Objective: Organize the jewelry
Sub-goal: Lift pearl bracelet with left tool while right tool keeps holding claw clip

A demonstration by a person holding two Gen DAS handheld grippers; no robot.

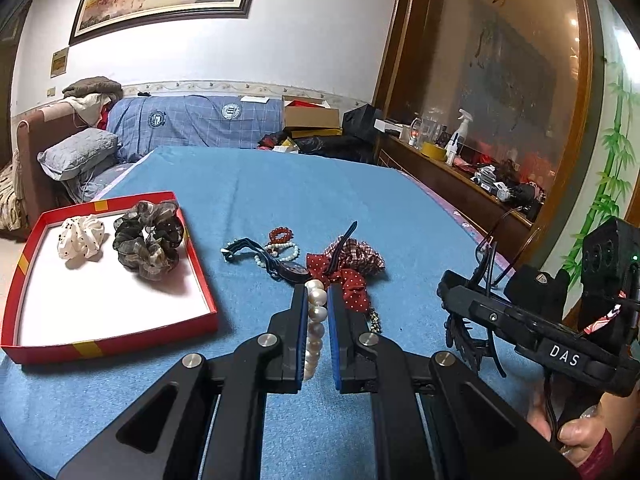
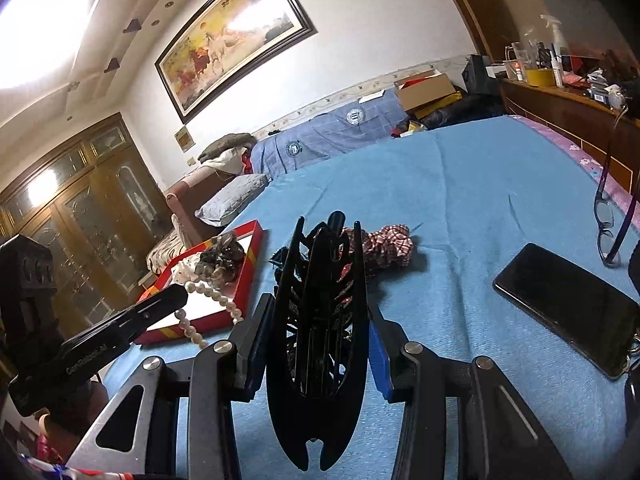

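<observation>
My left gripper (image 1: 318,294) is shut on a white pearl strand (image 1: 316,324), held above the blue bedspread; the strand hangs from it in the right wrist view (image 2: 208,300). My right gripper (image 2: 320,312) is shut on a black hair claw clip (image 2: 320,340), also seen in the left wrist view (image 1: 466,338). A red tray (image 1: 200,280) at left holds a white scrunchie (image 1: 80,236) and a dark sheer scrunchie (image 1: 150,242). On the bed lie a watch (image 1: 294,270), a red bead bracelet (image 1: 280,235), a small pearl bracelet (image 1: 286,254) and red scrunchies (image 1: 352,268).
A black phone (image 2: 568,308) and glasses (image 2: 608,220) lie on the bed to the right. A wooden shelf (image 1: 460,176) with bottles runs along the right side. Pillows (image 1: 80,152) and boxes (image 1: 312,116) sit at the far end.
</observation>
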